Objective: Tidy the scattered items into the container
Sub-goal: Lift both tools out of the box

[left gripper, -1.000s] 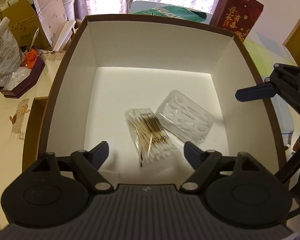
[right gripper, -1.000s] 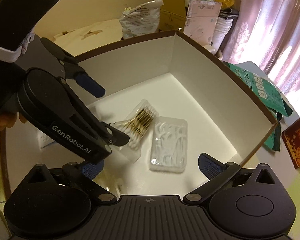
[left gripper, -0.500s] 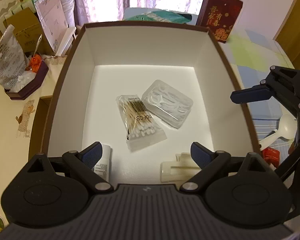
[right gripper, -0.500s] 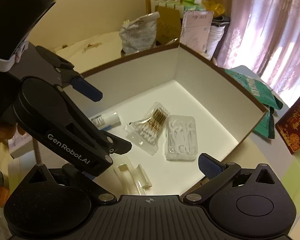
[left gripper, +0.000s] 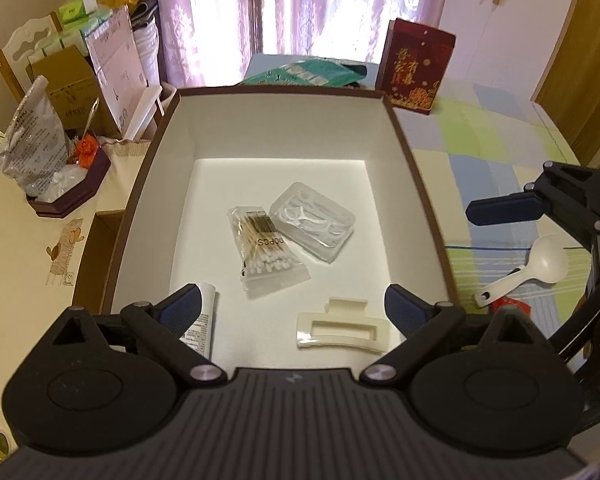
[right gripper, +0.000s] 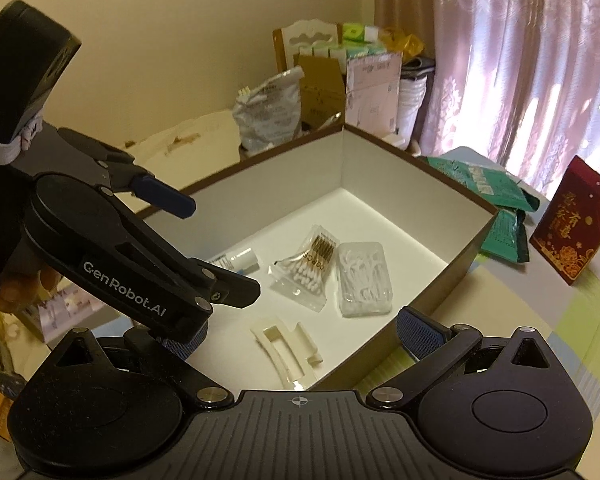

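A brown box with white inside [left gripper: 416,184] holds a bag of cotton swabs [left gripper: 268,252], a clear case of floss picks [left gripper: 316,220], a cream hair clip [left gripper: 340,326] and a white tube [left gripper: 200,328]. My left gripper [left gripper: 292,296] hangs above the box's near end. Its jaws are opening, with nothing gripped between them. My right gripper [right gripper: 300,328] stands open over the near rim of the box [right gripper: 444,276], also holding nothing. One of its fingers [left gripper: 504,208] shows at the right of the left wrist view. A white spoon [left gripper: 540,264] lies on the cloth outside the box.
A small red item [left gripper: 512,306] lies by the spoon. Behind the box are a red gift box [left gripper: 416,68] and green packets [left gripper: 304,74]. A dark tray with a plastic bag [left gripper: 64,196] and cartons [left gripper: 76,88] crowd the left side.
Both grippers have drawn back and up from the box, so the hair clip and the tube have come into view. The left jaws have spread wider.
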Demonstrator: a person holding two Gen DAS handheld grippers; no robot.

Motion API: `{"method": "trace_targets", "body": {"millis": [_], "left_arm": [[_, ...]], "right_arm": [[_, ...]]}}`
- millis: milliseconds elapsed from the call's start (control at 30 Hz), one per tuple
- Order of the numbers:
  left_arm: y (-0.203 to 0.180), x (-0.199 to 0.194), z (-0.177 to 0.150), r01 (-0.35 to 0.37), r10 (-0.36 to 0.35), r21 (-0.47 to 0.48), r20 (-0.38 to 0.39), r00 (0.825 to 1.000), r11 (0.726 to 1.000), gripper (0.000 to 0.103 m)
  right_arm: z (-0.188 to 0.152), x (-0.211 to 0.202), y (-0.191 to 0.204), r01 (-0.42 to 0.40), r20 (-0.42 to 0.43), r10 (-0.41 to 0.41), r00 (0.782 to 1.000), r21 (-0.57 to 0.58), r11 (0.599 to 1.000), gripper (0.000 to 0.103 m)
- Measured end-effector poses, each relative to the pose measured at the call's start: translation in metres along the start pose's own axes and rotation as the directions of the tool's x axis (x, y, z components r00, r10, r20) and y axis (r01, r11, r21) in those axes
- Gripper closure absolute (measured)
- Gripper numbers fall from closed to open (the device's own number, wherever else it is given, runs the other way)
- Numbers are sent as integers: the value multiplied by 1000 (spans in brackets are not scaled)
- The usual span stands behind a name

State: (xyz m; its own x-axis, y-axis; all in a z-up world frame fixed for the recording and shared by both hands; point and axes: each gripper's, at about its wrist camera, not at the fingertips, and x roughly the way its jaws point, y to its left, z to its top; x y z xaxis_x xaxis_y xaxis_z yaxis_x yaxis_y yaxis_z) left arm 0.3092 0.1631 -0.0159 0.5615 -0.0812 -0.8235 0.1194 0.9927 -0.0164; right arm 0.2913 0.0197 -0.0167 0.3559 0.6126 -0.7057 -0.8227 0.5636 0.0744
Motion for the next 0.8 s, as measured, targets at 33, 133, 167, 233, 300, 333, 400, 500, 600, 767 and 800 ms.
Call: {"method": "trace_targets", "body": {"millis": [33,133,167,233,300,333,400,500,600,767,800], "left_arm": [[-2,-4,-1,-2,2,-4,8,1000,1000,6],[-7,-15,-4,-20,20,-16,27,999,1000,6],[-9,-19,-5,-28,28,-21,33,999,999,6],[-12,-26,-8,-37,38,-36,42,998,999,6],[-14,-31,-12,-47,49,-51,48,998,998,6],[-16,-34,-14,-53,56,-58,51,997,997,6],[-18,-39,-18,-66,70,-72,54,996,995,6],[-23,-46,-23,-77,83,-91,62,995,993,6],[-30,-54,-28,-82,89,-107,69,994,991,6],[-44,-63,-35,-92,101,-120,73,992,989,6],[-46,-65,-37,-95,104,-122,73,992,988,6]], "right_arm": [[-1,-4,1,-4,8,4,1000,0,1000,0],[-4,-17,3,-15,32,15,999,-7,1000,0],[-5,-20,3,-18,38,19,999,-7,1000,0],[-9,-27,3,-29,48,29,998,-5,1000,0],[-13,-33,3,-39,54,39,998,-3,999,0],[-15,-35,2,-42,57,42,997,-3,999,0],[-19,-40,1,-51,61,51,997,0,999,0],[-27,-48,-2,-63,66,62,996,10,998,0],[-34,-56,-6,-74,70,73,995,19,997,0],[-46,-68,-12,-90,73,87,994,38,995,0],[-49,-70,-12,-92,71,89,993,40,995,0]]}}
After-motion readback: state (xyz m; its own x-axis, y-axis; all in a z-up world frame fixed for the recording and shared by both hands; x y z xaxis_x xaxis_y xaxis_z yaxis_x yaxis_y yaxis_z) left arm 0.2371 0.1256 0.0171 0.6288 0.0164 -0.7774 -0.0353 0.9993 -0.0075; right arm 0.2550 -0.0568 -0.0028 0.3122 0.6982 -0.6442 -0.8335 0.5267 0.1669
